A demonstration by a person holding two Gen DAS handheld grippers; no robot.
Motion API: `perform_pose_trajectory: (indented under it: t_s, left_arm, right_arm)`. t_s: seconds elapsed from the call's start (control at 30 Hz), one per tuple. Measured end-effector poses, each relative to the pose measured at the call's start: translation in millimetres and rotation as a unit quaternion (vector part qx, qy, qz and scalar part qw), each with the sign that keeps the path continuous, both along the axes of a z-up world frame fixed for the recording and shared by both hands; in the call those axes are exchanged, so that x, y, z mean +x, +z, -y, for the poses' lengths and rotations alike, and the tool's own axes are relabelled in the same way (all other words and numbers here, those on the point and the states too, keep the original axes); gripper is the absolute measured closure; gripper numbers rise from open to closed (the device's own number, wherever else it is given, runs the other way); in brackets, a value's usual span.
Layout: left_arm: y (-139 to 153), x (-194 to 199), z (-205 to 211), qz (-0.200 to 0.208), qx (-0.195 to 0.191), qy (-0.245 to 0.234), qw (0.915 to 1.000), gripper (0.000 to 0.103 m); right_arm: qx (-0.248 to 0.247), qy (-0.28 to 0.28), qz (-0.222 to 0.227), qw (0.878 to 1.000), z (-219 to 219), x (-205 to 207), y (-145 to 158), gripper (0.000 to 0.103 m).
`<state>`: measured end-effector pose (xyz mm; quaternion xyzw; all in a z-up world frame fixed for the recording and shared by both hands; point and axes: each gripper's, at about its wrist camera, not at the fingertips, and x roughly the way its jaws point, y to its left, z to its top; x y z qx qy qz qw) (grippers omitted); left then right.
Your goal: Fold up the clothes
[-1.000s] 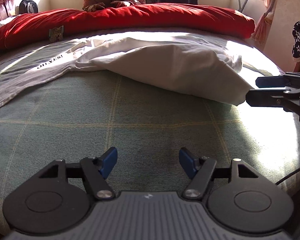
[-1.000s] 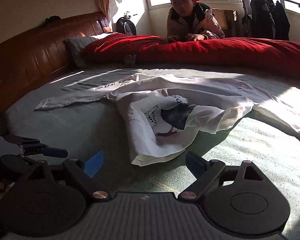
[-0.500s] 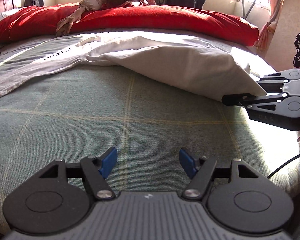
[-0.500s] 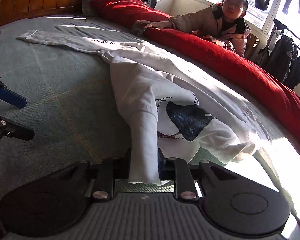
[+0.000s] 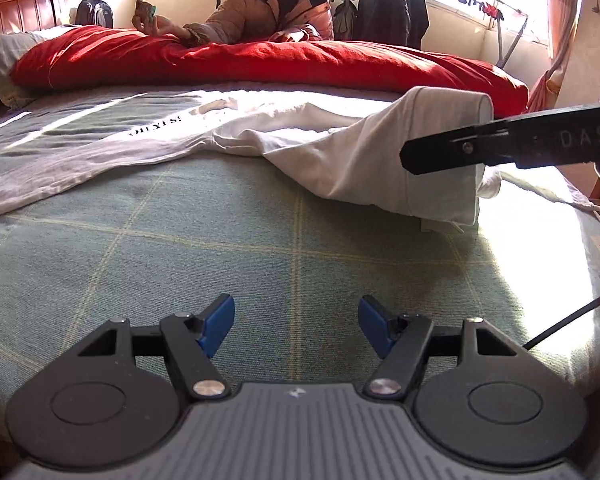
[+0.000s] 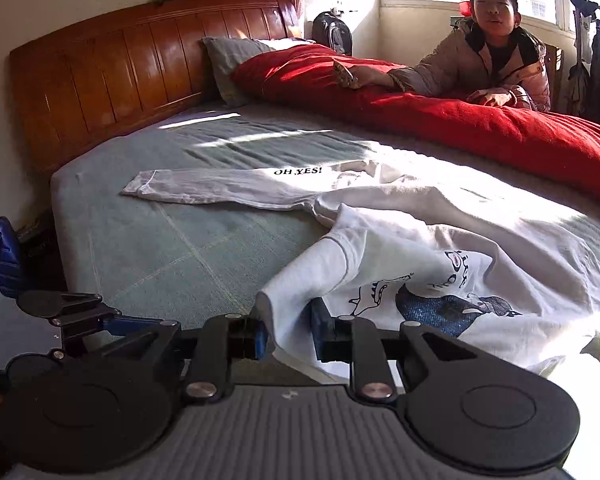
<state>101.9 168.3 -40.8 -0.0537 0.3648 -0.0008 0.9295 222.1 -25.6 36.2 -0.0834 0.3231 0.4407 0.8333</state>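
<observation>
Across the bed [image 6: 148,248] the shirt [image 6: 440,248] lies lengthwise, right gripper [image 6: 286,334] jaws clamping its sleeve, left gripper [image 5: 296,326] jaws apart.

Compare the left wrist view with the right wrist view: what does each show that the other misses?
Only the left wrist view shows the left gripper open over bare bedspread, with the right gripper from the side, cloth draped over it.

Only the right wrist view shows the cartoon print on the shirt, the wooden headboard, and the right gripper shut on a sleeve cuff.

Both show the white long-sleeved shirt spread on the bed, its lettered sleeve, the red quilt and a person in a padded jacket behind it.
</observation>
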Motion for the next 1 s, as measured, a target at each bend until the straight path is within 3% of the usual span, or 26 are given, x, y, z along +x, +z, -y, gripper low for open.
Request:
perform_pose_trajectory:
  t_s: [0.03,0.1,0.23,0.37,0.63,0.8,1.0]
  left_arm:
    - [0,-1,0,0.000,0.000,0.001,1.0000,0.034]
    - [1,-2,1,0.000,0.000,-0.002,1.0000,0.034]
    - [1,4,17,0.001,0.003,-0.027,0.9996,0.034]
    - [0,10,33,0.002,0.007,-0.051,0.9987,0.034]
    - [-1,23,65,0.002,0.015,-0.102,0.9947,0.034]
    - [-9,38,81,-0.003,0.037,-0.129,0.9910,0.034]
    - [-13,70,83,0.009,0.055,-0.117,0.9916,0.034]
  right_arm:
    - [0.002,0.002,0.002,1.000,-2,-4,2,0.052]
    - [-0.001,0.000,0.002,1.000,2,-9,3,0.048]
    - [0.020,-0.018,-0.018,0.999,36,-18,4,0.046]
    - [0.030,-0.080,-0.027,0.996,87,-19,-2,0.044]
    - [0.104,-0.198,-0.143,0.964,167,39,-53,0.044]
    - [0.123,-0.204,-0.180,0.954,164,79,-90,0.044]
    - [0.124,-0.164,-0.171,0.964,136,104,-102,0.044]
